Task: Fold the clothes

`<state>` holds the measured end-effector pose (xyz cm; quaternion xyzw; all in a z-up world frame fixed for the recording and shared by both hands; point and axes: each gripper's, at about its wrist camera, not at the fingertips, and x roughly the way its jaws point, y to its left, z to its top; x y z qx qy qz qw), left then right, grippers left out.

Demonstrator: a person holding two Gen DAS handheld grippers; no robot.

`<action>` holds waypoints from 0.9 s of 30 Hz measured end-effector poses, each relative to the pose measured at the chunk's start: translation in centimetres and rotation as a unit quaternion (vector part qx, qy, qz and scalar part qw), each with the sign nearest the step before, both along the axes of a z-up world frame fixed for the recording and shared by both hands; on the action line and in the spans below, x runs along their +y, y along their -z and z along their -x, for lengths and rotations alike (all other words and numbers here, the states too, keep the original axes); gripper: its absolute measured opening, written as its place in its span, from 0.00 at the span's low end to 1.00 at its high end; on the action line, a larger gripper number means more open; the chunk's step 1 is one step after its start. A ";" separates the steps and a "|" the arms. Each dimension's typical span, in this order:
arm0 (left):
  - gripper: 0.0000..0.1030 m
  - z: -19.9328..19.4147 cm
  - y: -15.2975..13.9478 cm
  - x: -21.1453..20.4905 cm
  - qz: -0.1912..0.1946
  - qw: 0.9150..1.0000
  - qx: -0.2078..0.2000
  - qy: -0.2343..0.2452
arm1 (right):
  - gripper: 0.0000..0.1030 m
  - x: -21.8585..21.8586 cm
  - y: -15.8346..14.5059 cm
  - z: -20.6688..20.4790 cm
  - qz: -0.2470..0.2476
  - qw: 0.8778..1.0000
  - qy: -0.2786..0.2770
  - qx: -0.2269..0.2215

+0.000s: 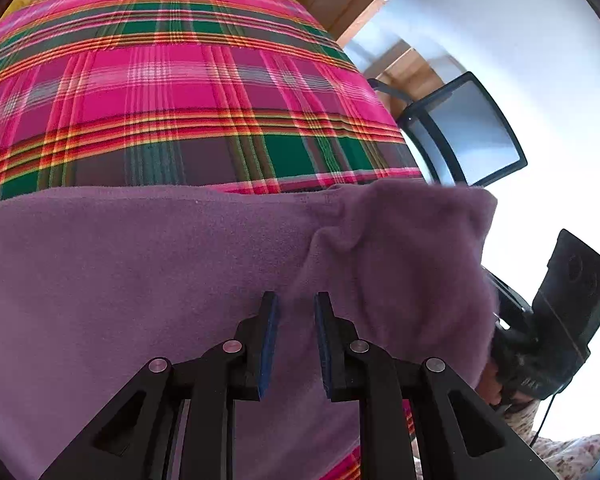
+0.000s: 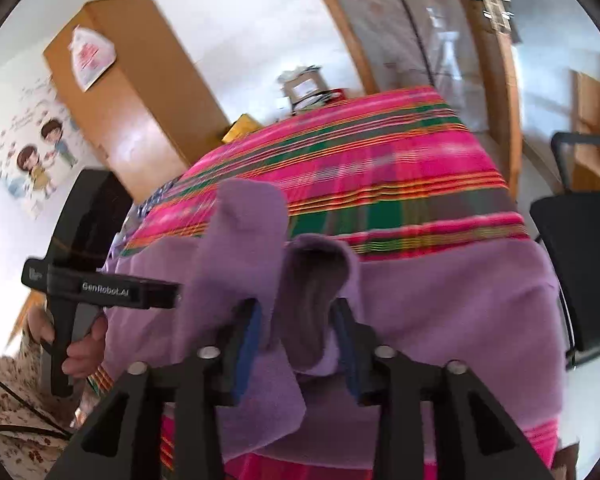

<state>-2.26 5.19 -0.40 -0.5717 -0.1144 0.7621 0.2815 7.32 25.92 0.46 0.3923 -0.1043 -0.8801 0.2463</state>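
Observation:
A purple fleece garment (image 1: 140, 272) lies across the near part of a table under a pink and green plaid cloth (image 1: 180, 80). My left gripper (image 1: 296, 308) sits low on the garment with its jaws a narrow way apart. Cloth fills the gap, and a crease runs down into it. The garment's right end (image 1: 404, 248) is bunched up and hides most of the right gripper's body (image 1: 568, 312). In the right wrist view my right gripper (image 2: 296, 320) stands open. A loose purple fold (image 2: 312, 292) hangs between its jaws, and another flap (image 2: 244, 232) drapes over its left finger.
A black chair (image 1: 468, 132) stands off the table's right edge, also as the chair (image 2: 580, 260). A wooden wardrobe (image 2: 140, 100) and clutter (image 2: 308, 84) lie beyond the table's far side. A hand (image 2: 84, 352) holds the left gripper's handle (image 2: 100, 288) at the left.

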 end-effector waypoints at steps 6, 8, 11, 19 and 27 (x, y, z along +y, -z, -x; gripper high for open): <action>0.19 0.0 0.2 -0.1 -0.003 1.000 -0.005 -0.002 | 0.49 -1.8 0.5 0.3 -0.074 0.996 0.043 0.010; 0.19 0.0 0.2 -0.1 -0.004 1.000 -0.006 -0.001 | 0.49 -1.1 0.3 0.0 -0.073 0.995 0.065 0.016; 0.19 0.0 0.3 -0.1 -0.006 1.000 -0.007 -0.001 | 0.49 0.0 0.7 0.5 -0.051 0.996 0.079 -0.002; 0.19 -0.2 0.0 0.4 -0.007 1.000 -0.007 0.003 | 0.49 -1.5 1.2 1.0 -0.034 0.999 0.039 -0.005; 0.19 -0.2 -0.2 1.6 -0.009 1.000 -0.008 0.007 | 0.49 -2.5 0.1 0.9 -0.049 0.998 0.022 0.020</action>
